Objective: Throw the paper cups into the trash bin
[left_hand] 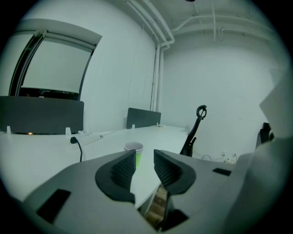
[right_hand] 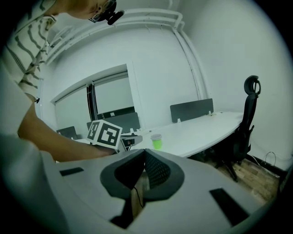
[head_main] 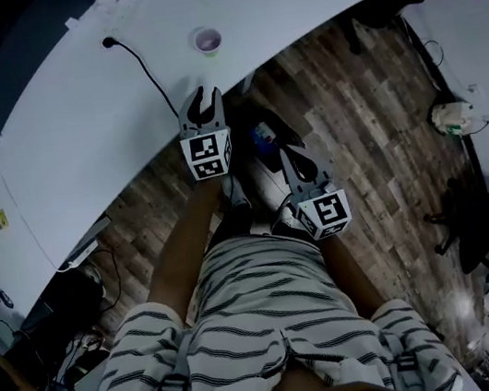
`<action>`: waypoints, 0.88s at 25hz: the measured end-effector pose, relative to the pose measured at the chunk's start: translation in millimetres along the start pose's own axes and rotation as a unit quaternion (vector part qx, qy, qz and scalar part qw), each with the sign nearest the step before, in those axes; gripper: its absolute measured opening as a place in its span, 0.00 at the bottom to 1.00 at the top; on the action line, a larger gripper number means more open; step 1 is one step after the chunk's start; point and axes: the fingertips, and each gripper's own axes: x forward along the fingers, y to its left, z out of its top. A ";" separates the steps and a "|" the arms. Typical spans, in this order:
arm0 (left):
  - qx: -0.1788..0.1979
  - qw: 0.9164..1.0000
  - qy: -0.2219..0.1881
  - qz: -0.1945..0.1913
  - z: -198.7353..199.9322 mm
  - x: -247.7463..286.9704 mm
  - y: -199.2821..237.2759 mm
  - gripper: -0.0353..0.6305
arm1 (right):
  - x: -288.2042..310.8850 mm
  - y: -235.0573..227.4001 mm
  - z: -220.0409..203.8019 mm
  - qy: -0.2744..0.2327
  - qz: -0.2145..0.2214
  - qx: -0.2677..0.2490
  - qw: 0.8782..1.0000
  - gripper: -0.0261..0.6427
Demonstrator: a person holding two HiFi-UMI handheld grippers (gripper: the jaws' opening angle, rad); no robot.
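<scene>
**Left claw.** The left claw (left_hand: 144, 157) is standing at a narrow opening. Its 2 ribbed pads are sitting apart and nothing is lying between them. It is pointing slightly downward over the near edge of the table (head_main: 70, 108).

**Right claw.** The right claw (right_hand: 144, 153) is showing its tips closed together and is holding nothing. In the head view the right claw (head_main: 297, 160) is hanging over the wooden floor (head_main: 378, 101), behind the left claw (head_main: 201, 106) and off the table.

**Target.** 1 paper cup (left_hand: 134, 147) is standing upright on the table, rim up, so its long axis is running vertically. In the left gripper view it is sitting straight ahead, beyond the pads and slightly left of the gap, apart from both. In the head view the cup (head_main: 207, 41) is lying just past the left claw tips. In the right gripper view the cup (right_hand: 156, 140) is appearing further off.

**Governing relation.** The left claw is the nearer of the 2 and is already lining up with the cup. By this reading, the approach is calling for a wider opening than the present gap, then a level advance with 1 pad on each side of the cup wall. A black cable (head_main: 143, 72) is lying on the table to the left of the cup, apart from it.

**Trash bin.** No view is showing it clearly enough to identify.
</scene>
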 end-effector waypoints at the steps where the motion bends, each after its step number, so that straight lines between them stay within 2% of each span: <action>1: -0.001 1.000 0.002 0.002 -2.4 5.5 3.6 0.23 | 0.6 -0.5 -1.3 0.002 -0.002 0.002 1.000 0.05; 4: -0.001 1.000 0.009 0.006 -9.0 23.8 12.8 0.30 | 3.7 -0.1 -5.7 0.009 -0.007 0.010 1.000 0.05; 11: 0.027 0.999 0.021 -0.002 -20.2 64.1 18.9 0.42 | 8.5 4.3 -17.8 0.027 -0.010 0.016 0.999 0.05; 19: 0.045 0.998 0.044 -0.006 -33.2 107.6 35.6 0.53 | 9.5 12.1 -30.0 0.046 -0.017 0.018 0.999 0.05; 22: 0.048 0.998 0.047 -0.006 -38.7 117.6 39.6 0.54 | 5.7 12.1 -35.5 0.052 -0.022 0.019 0.998 0.05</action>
